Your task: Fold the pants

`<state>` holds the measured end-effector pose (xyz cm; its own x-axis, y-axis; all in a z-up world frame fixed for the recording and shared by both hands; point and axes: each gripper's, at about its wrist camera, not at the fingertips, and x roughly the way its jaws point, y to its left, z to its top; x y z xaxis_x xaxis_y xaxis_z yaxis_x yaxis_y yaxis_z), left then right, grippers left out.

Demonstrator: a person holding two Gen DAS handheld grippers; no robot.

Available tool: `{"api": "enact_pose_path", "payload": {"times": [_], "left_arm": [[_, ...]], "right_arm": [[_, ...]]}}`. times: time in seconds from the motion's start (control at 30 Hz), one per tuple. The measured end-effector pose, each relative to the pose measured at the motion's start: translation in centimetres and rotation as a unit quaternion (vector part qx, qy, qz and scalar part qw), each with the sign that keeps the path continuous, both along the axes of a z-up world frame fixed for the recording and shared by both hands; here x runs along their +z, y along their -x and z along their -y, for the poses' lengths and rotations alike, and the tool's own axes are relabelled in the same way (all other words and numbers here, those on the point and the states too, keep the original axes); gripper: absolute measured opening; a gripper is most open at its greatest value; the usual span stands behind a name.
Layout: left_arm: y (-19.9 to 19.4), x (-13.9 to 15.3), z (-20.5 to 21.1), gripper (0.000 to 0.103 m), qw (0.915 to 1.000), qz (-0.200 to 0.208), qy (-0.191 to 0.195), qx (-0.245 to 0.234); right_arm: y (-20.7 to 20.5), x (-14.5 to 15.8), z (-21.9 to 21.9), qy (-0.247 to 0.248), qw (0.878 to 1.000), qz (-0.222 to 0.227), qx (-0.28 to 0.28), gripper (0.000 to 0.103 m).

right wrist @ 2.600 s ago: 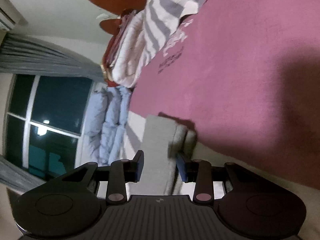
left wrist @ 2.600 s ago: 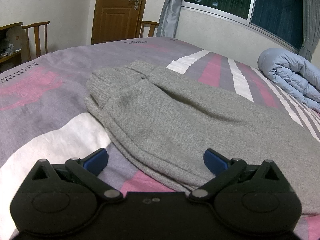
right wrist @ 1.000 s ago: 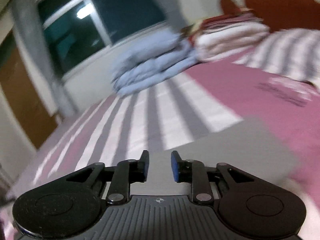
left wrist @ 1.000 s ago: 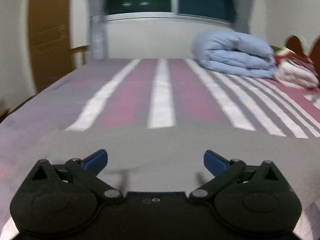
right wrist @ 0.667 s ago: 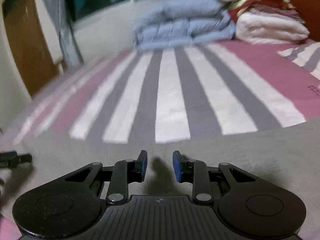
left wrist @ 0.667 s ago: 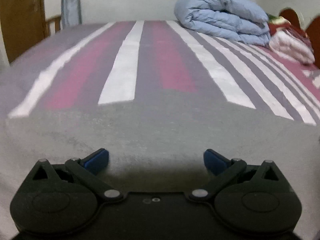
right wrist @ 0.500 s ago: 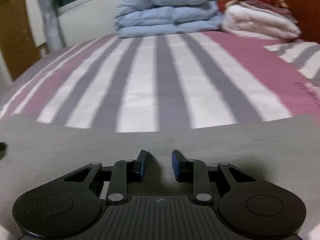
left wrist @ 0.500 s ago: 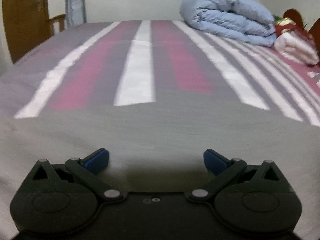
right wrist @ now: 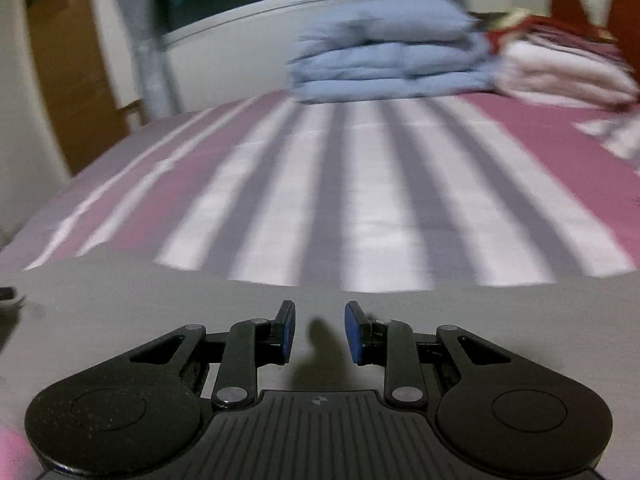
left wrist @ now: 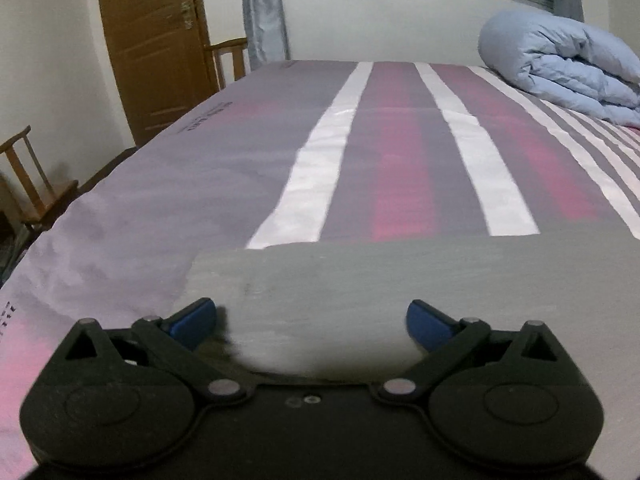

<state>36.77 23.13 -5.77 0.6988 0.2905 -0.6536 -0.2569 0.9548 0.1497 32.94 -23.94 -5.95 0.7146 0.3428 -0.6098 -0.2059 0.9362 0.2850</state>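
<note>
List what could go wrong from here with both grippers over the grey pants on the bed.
1. The left gripper stands wide open at the end of the grey pants; closing there may pinch the striped bedsheet too.
2. The right gripper has a narrow gap with no cloth between its fingers; it might miss the thick fold.
3. Uneven grips could skew the fold.

A home bedroom: striped bed, folded duvet, wooden door.

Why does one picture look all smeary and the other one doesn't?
Right wrist view: motion blur smears the blue duvet and the bed's stripes. Left wrist view: sharper, though the gray pants look soft; the fisheye lens bends the door.
</note>
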Motion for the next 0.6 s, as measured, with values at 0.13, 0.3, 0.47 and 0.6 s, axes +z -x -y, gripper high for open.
{"api": "enact_pose_path", "payload": {"times": [0.13, 0.3, 0.47, 0.6], "left_arm": [[-0.3, -0.8, -1.3, 0.098, 0.9999, -0.004, -0.012, 0.000], [-0.9, -1.6, -4.0, 0.098, 0.9996, 0.002, 0.026, 0.009], [-0.7, -3.0, -4.5, 0.098, 0.9989, 0.017, 0.043, 0.012], [-0.6, -3.3, -4.6, 0.098, 0.9989, 0.021, 0.041, 0.010]], "right_arm": [[-2.2, 0.5, -7.5, -0.005, 0.998, 0.002, 0.063, 0.028], [-4.9, 0.0, -16.6, -0.015, 0.992, -0.008, 0.128, 0.028], [-7.5, -0.6, -23.4, -0.018, 0.984, -0.012, 0.177, 0.028], [-10.2, -1.9, -25.4, 0.010, 0.985, -0.031, 0.169, 0.029]]}}
